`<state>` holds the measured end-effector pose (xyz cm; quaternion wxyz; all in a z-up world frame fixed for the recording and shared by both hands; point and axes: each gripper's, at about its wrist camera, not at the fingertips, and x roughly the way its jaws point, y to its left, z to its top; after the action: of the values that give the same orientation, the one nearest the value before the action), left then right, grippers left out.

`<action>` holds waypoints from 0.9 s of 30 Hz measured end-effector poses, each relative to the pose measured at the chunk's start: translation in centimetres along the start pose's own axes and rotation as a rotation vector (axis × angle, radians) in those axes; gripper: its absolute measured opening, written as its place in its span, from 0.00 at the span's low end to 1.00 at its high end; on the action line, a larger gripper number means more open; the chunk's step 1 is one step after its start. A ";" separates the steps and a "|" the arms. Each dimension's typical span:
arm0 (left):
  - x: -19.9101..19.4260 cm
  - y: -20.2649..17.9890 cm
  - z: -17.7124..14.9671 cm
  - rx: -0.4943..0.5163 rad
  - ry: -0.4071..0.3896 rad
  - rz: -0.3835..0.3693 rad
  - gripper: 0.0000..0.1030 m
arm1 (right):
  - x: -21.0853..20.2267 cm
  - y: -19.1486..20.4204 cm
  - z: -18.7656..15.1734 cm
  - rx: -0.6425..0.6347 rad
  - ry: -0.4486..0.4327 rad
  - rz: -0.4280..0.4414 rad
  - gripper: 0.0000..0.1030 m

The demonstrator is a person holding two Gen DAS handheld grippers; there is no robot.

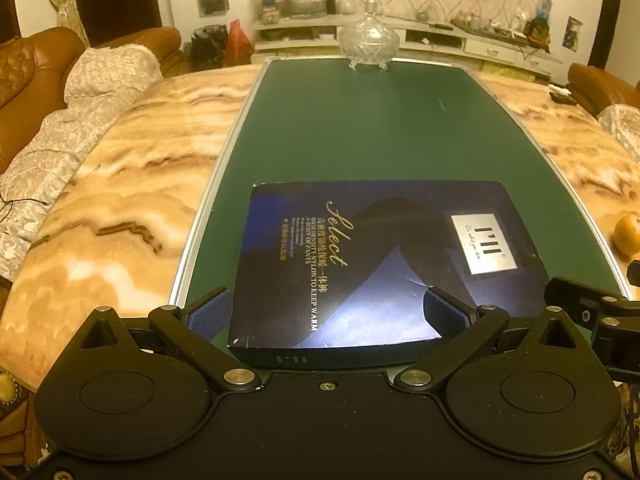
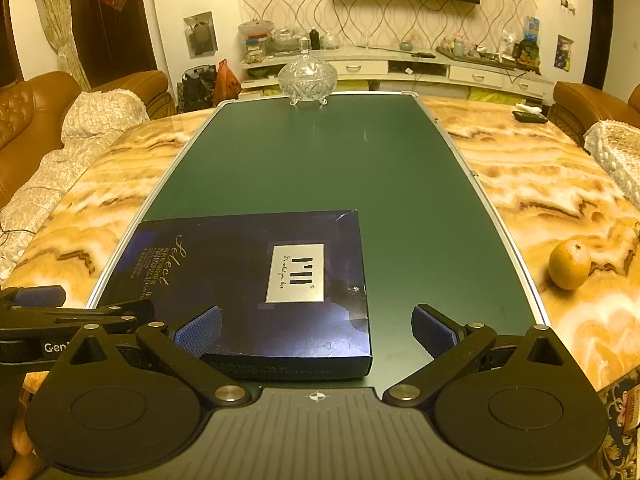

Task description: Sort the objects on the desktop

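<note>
A flat dark blue box [image 1: 384, 264] printed "Select" lies at the near end of a green board [image 1: 360, 128]. My left gripper [image 1: 326, 312] is open, its blue pads [image 1: 208, 312] standing either side of the box's near end. In the right wrist view the same box [image 2: 256, 280] sits left of centre. My right gripper [image 2: 316, 332] is open; one pad [image 2: 200, 332] overlaps the box's near left corner, the other hangs over bare green board [image 2: 400, 184]. An orange [image 2: 570, 264] rests on the marble table to the right. A lidded glass bowl [image 2: 307, 76] stands at the board's far end.
The board lies on an orange-veined marble table [image 2: 520, 184]. A black remote [image 2: 530, 117] is at the far right. Brown leather sofas with lace covers [image 1: 80, 120] flank the table. A white cabinet [image 2: 400, 68] full of items runs along the back wall.
</note>
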<state>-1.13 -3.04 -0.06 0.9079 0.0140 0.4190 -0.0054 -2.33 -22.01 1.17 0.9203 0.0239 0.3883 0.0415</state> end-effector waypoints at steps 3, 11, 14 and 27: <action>-0.1 -0.1 0.0 0.004 -0.006 0.018 1.00 | -0.1 -0.1 0.0 0.003 -0.002 0.001 1.00; -0.1 -0.6 0.1 0.033 0.001 0.056 1.00 | 0.0 0.0 -0.2 0.002 0.004 0.001 1.00; 0.0 -0.4 0.0 0.020 0.003 0.040 1.00 | 0.0 0.0 -0.2 0.004 0.005 0.001 1.00; -0.2 -0.8 0.0 0.044 -0.011 0.038 1.00 | 0.1 0.0 -0.3 0.005 0.007 0.001 1.00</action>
<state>-1.30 -3.89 0.04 0.9096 0.0417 0.4133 0.0024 -2.48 -21.99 0.88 0.9188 0.0261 0.3916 0.0412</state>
